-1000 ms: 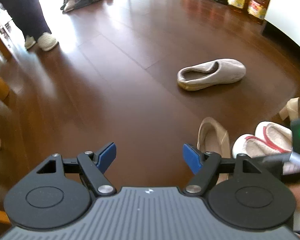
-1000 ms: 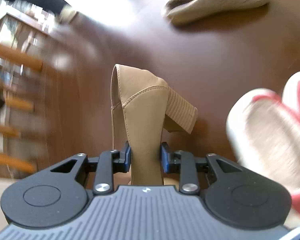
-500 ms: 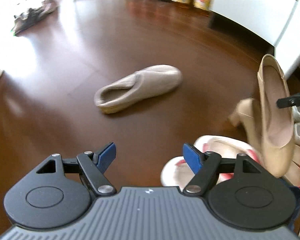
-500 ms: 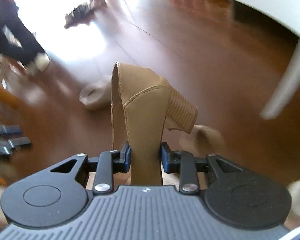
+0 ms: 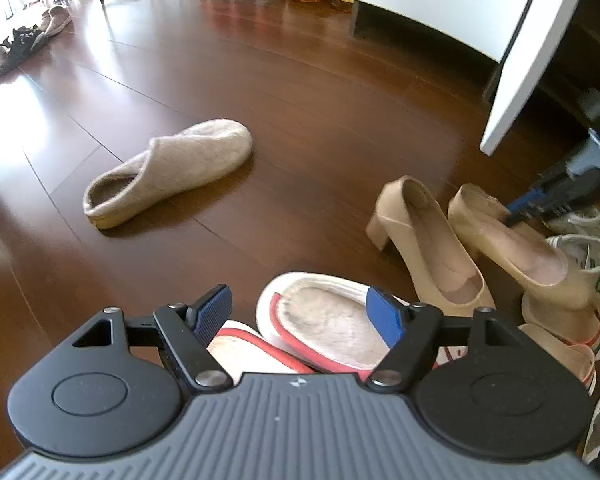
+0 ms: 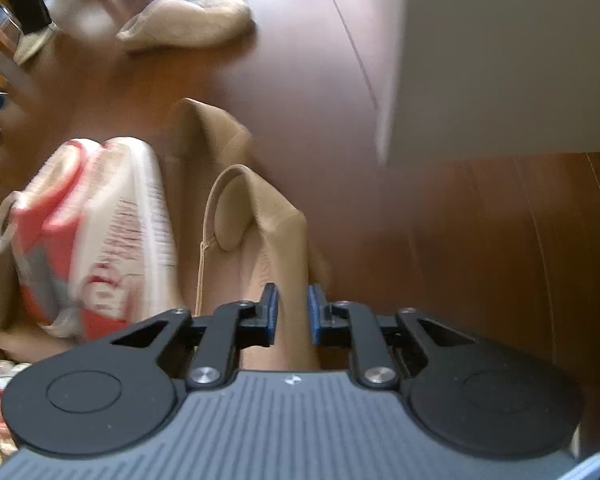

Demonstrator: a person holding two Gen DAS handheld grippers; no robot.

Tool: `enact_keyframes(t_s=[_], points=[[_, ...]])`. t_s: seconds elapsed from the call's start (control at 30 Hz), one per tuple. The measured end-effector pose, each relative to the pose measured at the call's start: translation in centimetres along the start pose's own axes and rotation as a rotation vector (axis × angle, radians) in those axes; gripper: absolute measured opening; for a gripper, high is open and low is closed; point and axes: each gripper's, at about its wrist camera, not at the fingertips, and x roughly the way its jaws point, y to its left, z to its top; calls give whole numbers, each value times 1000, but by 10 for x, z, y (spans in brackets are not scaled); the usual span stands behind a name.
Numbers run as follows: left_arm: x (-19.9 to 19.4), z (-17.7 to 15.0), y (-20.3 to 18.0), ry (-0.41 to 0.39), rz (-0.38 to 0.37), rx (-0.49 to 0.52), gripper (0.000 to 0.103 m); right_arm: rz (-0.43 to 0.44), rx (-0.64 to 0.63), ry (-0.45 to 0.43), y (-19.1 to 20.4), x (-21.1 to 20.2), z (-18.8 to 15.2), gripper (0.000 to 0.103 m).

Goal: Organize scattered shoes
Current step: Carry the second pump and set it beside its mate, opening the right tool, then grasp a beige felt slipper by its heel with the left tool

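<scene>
Tan heel [image 6: 276, 240]: nipped between right gripper [image 6: 292, 312] pads, jaws closing.
Left gripper [image 5: 302, 314]: jaws wide, empty, above red-trimmed slipper [image 5: 324, 320].
Far left: beige slipper [image 5: 168, 170].

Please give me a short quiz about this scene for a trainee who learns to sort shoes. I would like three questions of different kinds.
1. How many tan heeled shoes are side by side in the left wrist view?
2. True or false: the beige slipper touches the white-and-red slippers.
3. What lies just beyond the open left gripper? A: the beige slipper. B: the white-and-red slippers. C: a bottle.
Key: 1. two; 2. false, it lies apart on its own; 3. B.
</scene>
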Motion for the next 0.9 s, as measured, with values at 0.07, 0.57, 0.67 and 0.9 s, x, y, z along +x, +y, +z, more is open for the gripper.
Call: enact_keyframes(t_s=[0.07, 0.57, 0.67, 0.9], points=[[2, -3, -8, 7, -10, 16, 75, -35, 11, -20, -5, 3, -1, 6], [-3, 6, -2, -8, -5, 52, 75, -171, 50, -168, 33, 36, 26, 8], [-3, 5, 1, 0, -9, 47, 75, -175, 83, -161, 35, 50, 42, 10], [-7, 2, 7, 11, -13, 80, 75, -128, 51, -179, 47, 55, 49, 10]])
